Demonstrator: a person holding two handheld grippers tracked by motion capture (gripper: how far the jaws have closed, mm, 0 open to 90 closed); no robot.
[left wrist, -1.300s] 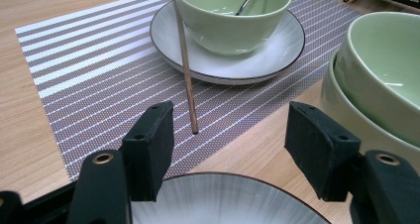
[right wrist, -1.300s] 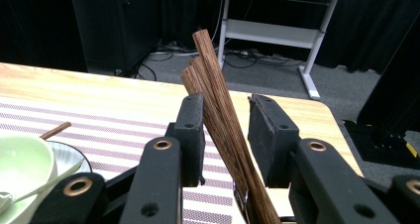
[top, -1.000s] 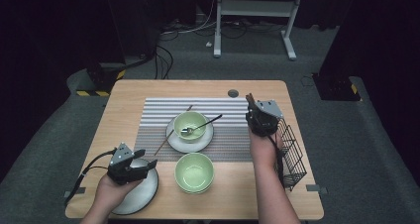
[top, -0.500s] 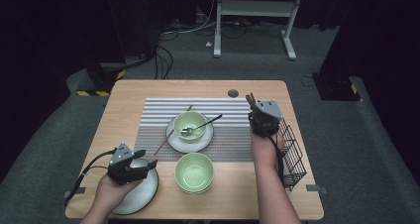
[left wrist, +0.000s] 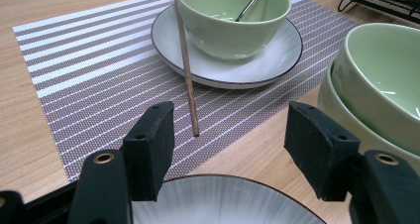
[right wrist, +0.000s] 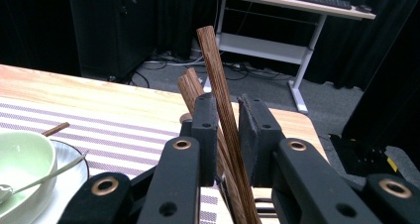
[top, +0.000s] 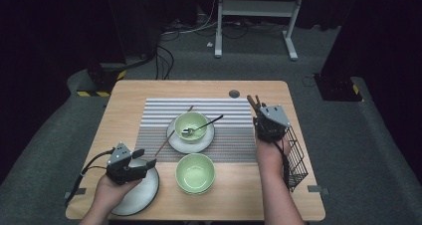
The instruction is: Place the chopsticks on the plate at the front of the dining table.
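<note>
My right gripper (top: 260, 116) stands over the table's right side, by the placemat's edge. Its jaws have just been closing and are shut on a bundle of dark wooden chopsticks (right wrist: 218, 80), which rise past its fingertips (top: 252, 102). My left gripper (top: 144, 158) hovers open at the front left, over the far rim of a white plate (top: 144, 192). Nothing lies between its pads (left wrist: 153, 144). One light chopstick (left wrist: 185, 60) lies on the striped placemat (top: 154, 120), leaning on the saucer (top: 176, 143). On that saucer sits a green bowl (top: 191, 125) with a spoon in it.
Two stacked green bowls (top: 195, 172) stand at the table's front middle, just right of the plate. A black wire basket (top: 296, 155) sits at the right edge beside my right forearm. A round grommet (top: 234, 93) is at the far edge.
</note>
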